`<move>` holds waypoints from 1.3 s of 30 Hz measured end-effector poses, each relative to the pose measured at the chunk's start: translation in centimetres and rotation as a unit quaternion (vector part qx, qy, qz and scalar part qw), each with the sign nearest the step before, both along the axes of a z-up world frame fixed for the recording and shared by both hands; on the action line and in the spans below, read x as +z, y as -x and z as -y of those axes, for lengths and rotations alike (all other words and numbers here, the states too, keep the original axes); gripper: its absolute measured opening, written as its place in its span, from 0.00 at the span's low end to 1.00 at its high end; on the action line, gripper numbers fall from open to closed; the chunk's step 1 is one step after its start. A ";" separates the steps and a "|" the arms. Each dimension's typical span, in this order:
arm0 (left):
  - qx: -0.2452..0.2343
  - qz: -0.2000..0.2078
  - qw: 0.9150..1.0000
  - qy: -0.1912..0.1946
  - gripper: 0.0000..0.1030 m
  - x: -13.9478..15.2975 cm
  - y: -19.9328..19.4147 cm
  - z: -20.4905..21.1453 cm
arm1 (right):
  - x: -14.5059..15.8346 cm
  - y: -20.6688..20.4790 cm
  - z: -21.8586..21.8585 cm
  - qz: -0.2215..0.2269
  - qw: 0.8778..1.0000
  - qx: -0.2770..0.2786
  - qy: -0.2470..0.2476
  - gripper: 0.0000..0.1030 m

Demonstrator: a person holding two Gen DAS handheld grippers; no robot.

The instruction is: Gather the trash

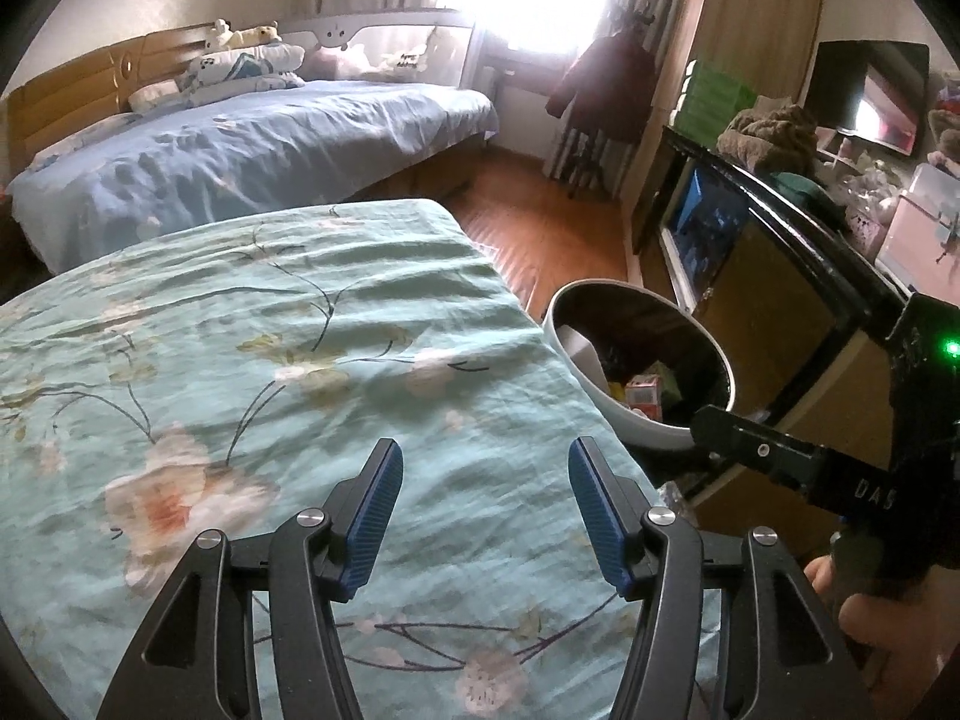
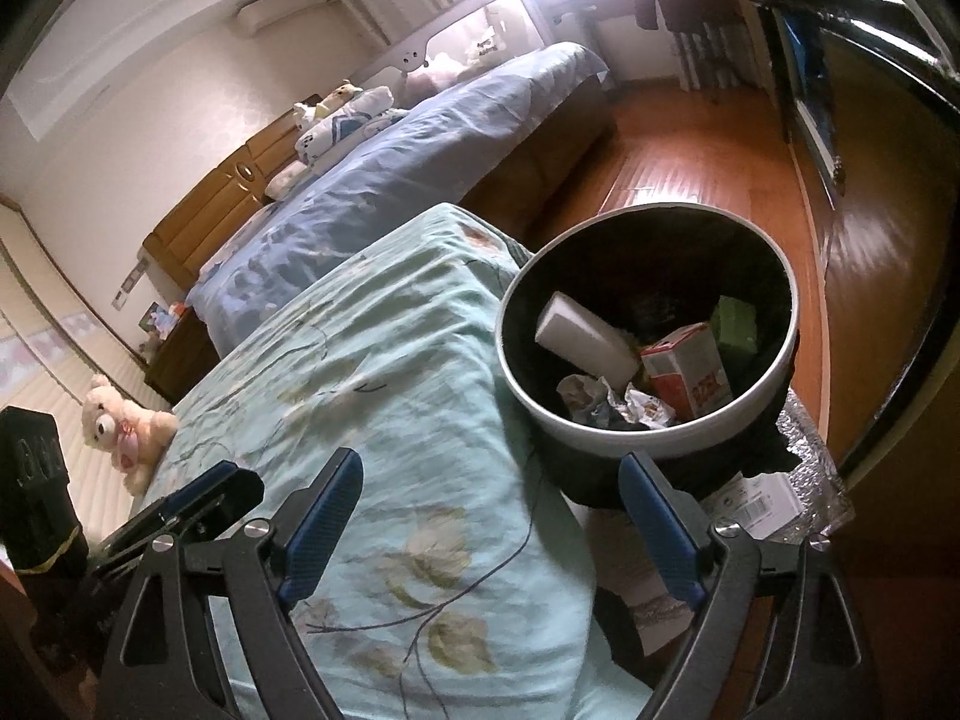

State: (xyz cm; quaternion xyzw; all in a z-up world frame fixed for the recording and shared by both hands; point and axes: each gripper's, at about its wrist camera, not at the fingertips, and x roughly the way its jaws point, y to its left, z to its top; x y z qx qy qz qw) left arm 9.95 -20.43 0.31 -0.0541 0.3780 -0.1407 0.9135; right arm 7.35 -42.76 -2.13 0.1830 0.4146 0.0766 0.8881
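A white trash bin [image 2: 600, 447] with a black liner stands on the floor beside the teal flowered bed [image 2: 384, 396]. Inside lie a white block [image 2: 585, 339], a red and white carton [image 2: 690, 375], a green box [image 2: 738, 321] and crumpled paper [image 2: 606, 405]. My right gripper [image 2: 489, 480] is open and empty, just short of the bin's near rim. My left gripper [image 1: 483, 465] is open and empty, above the bed. The bin [image 1: 600, 402] shows at its right, with the right gripper's body [image 1: 780, 456] beside it.
A blue bed [image 1: 240, 138] lies beyond. A teddy bear [image 2: 123, 426] sits on the teal bed's far side. A cabinet with a black-framed top [image 1: 780, 222] stands right of the bin. Packaging [image 2: 762, 504] lies on the wooden floor [image 2: 690, 144] by the bin.
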 end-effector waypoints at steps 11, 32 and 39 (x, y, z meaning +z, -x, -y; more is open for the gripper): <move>0.009 0.012 1.000 0.001 0.59 0.6 1.7 -1.4 | 0.5 0.9 -1.6 0.007 1.000 0.015 0.004 0.87; 0.034 0.058 0.998 -0.015 0.64 2.1 4.7 -3.3 | 1.9 2.6 -4.2 0.044 0.998 0.036 0.032 0.88; 0.053 0.074 0.996 -0.021 0.66 2.4 5.7 -4.1 | 1.9 2.8 -5.1 0.055 0.997 0.043 0.039 0.89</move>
